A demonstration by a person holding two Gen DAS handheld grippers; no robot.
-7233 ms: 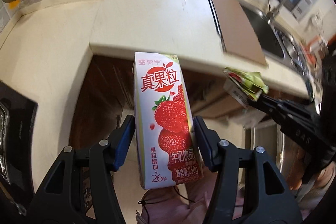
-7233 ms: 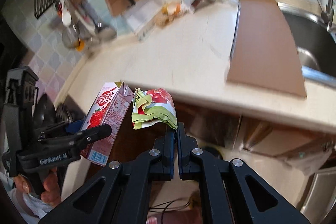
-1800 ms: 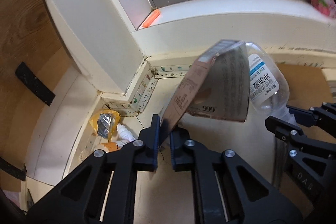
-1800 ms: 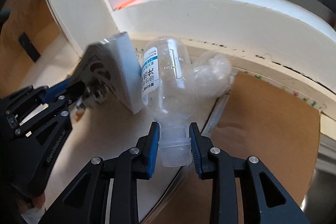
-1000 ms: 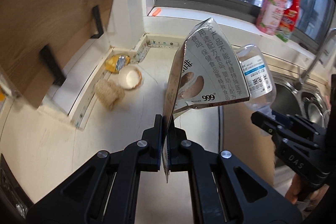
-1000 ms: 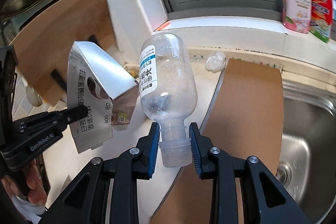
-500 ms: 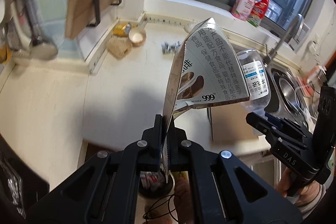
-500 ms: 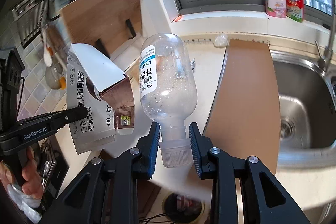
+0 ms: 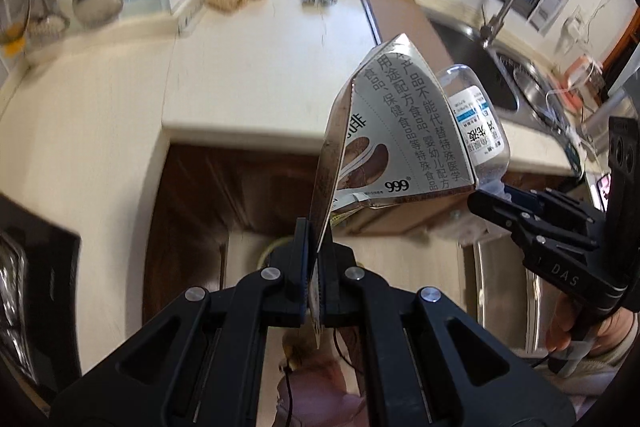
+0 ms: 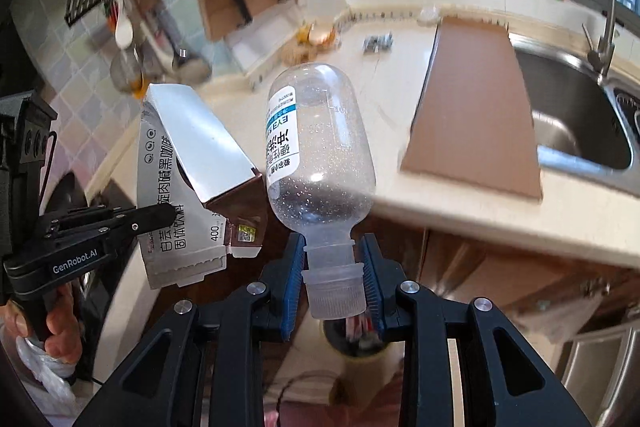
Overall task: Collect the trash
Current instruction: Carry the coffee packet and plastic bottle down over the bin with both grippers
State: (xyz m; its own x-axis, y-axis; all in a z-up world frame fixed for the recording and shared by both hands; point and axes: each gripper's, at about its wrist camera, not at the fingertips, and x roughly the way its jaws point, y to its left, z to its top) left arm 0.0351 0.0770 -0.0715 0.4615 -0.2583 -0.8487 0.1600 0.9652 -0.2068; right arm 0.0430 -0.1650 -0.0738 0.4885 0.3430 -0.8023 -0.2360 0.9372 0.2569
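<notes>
both tongs loaded: left tongs (image 9: 316, 259) clenched on flattened carton (image 9: 396, 147) (edge pinched); right tongs (image 10: 332, 279) grasping bottle (image 10: 320, 155) neck.

Beneath us, past the countertop (image 10: 500, 211) edge, the way down to the bin (image 10: 356, 341) stands open. The flattened carton (image 9: 396, 143) and the clear bottle (image 10: 316, 151) we carry hang just beside each other, leaving little gap. The cabinet fronts (image 9: 224, 187) close the far side.
</notes>
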